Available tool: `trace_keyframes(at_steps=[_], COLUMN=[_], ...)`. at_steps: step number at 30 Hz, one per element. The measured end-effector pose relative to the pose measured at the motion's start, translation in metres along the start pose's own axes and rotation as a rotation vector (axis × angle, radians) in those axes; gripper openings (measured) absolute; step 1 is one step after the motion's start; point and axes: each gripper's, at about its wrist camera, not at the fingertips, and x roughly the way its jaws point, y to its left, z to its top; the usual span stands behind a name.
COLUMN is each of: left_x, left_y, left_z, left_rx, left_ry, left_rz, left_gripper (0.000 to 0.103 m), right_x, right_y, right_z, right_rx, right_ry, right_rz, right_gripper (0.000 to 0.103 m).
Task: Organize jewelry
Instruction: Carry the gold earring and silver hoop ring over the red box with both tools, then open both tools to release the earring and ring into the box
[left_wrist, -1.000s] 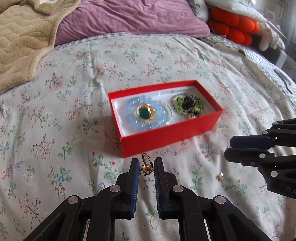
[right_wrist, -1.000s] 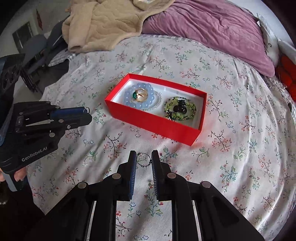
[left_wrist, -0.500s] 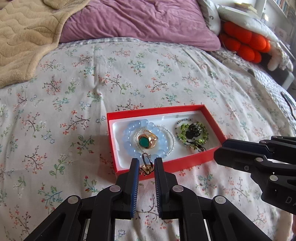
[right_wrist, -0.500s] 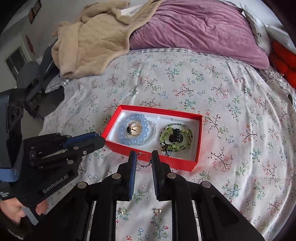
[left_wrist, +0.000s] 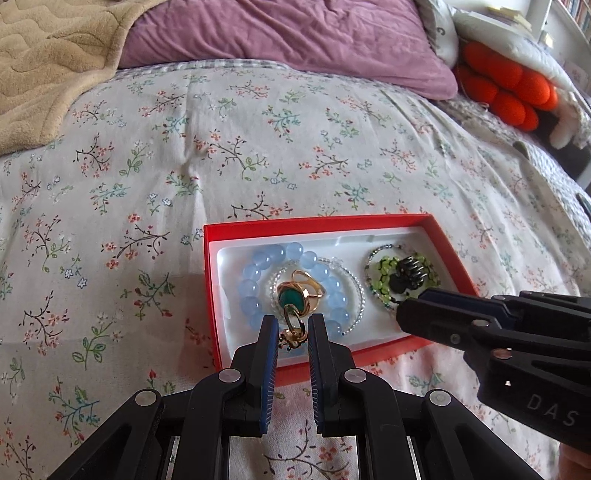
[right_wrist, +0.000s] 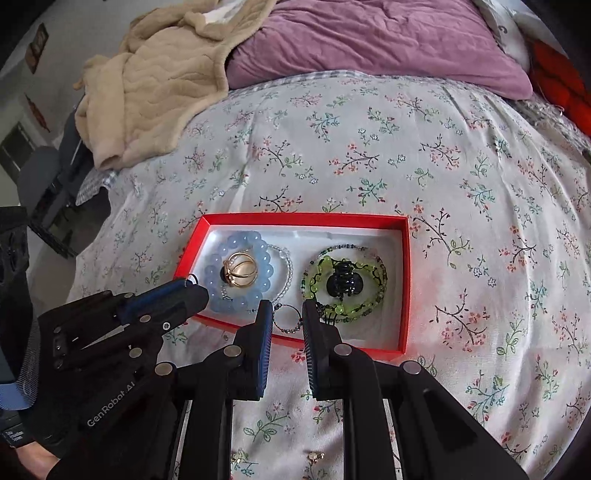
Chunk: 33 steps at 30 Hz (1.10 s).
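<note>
On the bed, left wrist view: my left gripper is clamped on a small gold earring, held over the near edge of the red box. Box sits at 12 o'clock from the gripper tips. Inside it, left part: blue bead bracelet with a gold ring with green stone in its middle, clear bead strand beside it. Right part: green bead bracelet around a black hair claw. My right gripper comes in from 3 o'clock, its tip over the box's near right corner. Purple pillow at 12, beige blanket at 10, orange plush at 2.

Right wrist view: my right gripper is clamped on a thin beaded hoop earring, hanging over the box's near wall. Green bracelet and hair claw at 1 o'clock, blue bracelet and ring at 11. Left gripper enters from 9 o'clock, tip at the box's near left corner, jaws together. Two small gold earrings lie on the bedspread at 6, between the gripper arms; detail too small to tell.
</note>
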Motion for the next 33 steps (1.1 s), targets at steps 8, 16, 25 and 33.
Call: trace_keyframes(at_steps=[8,16,25,33], left_x=[0.008,0.012,0.011,0.012], left_y=[0.004,0.002,0.005,0.004], left_z=[0.001,0.000,0.000,0.000], left_rx=[-0.011,0.006,-0.012,0.001], left_ry=[0.009,0.013,0.010,0.008], left_rz=[0.005,0.010,0.000,0.007], left_gripper=[0.011,0.011,0.011,0.012], right_x=[0.014,0.010,0.016,0.021], right_y=[-0.005,-0.007,-0.014,-0.013], right_z=[0.001,0.007,0.022,0.026], right_rx=[0.027,0.031,0.047,0.076], right_ry=[0.017,-0.002,-0.038,-0.019], right_rz=[0.004,0.008,0.004,0.054], right_gripper=[0.018,0.018,0.018,0.039])
